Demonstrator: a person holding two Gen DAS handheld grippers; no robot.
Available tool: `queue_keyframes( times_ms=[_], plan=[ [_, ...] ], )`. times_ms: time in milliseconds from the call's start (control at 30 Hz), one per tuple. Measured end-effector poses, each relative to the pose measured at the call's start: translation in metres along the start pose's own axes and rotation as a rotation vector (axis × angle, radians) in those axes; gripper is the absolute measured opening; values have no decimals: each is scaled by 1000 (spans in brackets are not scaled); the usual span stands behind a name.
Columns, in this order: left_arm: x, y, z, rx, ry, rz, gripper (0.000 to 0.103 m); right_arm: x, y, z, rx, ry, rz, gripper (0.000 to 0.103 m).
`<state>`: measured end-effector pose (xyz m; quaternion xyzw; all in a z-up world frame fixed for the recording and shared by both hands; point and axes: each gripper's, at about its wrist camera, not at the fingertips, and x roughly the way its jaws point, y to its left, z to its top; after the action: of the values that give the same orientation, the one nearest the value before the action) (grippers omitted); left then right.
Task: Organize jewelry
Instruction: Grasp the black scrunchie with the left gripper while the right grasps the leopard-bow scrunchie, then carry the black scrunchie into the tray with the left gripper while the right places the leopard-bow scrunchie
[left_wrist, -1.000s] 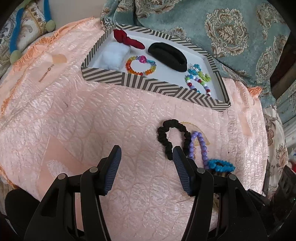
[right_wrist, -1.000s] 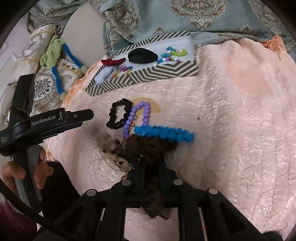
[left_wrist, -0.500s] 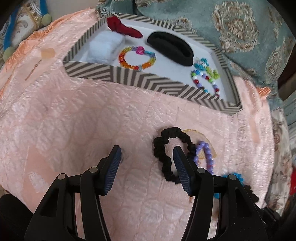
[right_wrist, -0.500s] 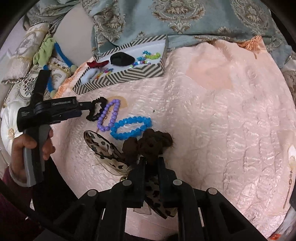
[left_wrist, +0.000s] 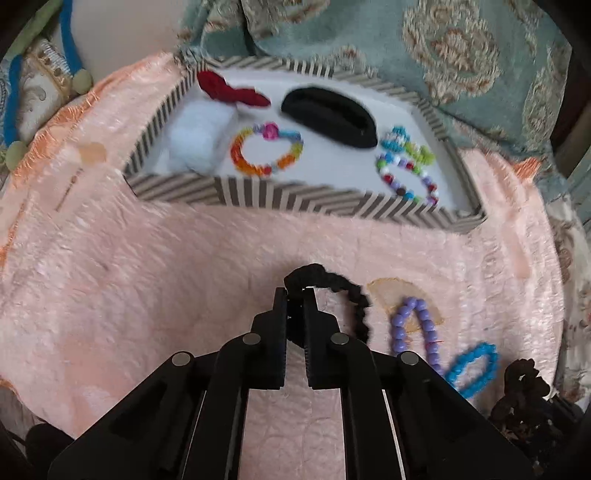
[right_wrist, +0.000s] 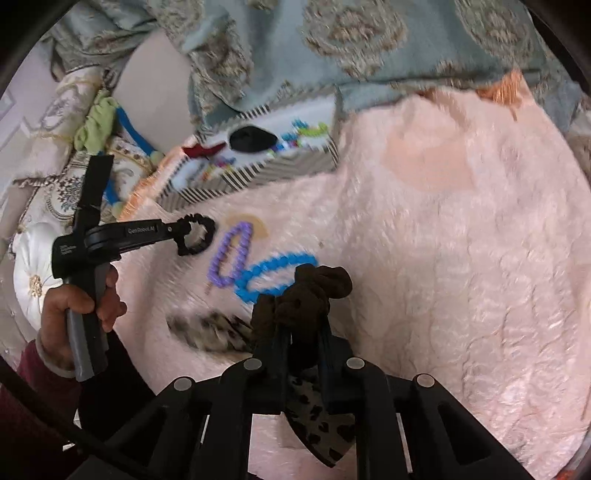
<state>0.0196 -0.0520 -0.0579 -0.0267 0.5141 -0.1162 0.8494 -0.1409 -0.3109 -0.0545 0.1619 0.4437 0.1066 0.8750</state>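
My left gripper (left_wrist: 294, 295) is shut on the black scrunchie (left_wrist: 332, 284), which hangs from it just above the pink quilt; it shows in the right wrist view (right_wrist: 195, 236) too. My right gripper (right_wrist: 303, 328) is shut on a brown scrunchie (right_wrist: 314, 288) with leopard-print tails (right_wrist: 317, 424). A purple bead bracelet (left_wrist: 417, 328) and a blue bead bracelet (left_wrist: 472, 363) lie on the quilt to the right. The striped box (left_wrist: 258, 192) at the back holds a red bow, a white puff, a black hair piece and bead bracelets.
The pink quilt (left_wrist: 129, 277) covers the surface. A teal patterned cloth (left_wrist: 443, 48) lies behind the box. A pillow with blue and green cords (left_wrist: 33, 85) sits at the far left. The person's left hand (right_wrist: 81, 306) holds the left gripper's handle.
My left gripper moved onto the black scrunchie and closed on it. My right gripper stayed shut on the brown scrunchie and lifted it with its leopard tails.
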Motion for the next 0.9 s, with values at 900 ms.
queue_keyframes(
  times_ms=[900],
  plan=[
    [-93,-15,33,92,-210,9,6,-31,58,85,-123,-163,-11,12]
  ],
)
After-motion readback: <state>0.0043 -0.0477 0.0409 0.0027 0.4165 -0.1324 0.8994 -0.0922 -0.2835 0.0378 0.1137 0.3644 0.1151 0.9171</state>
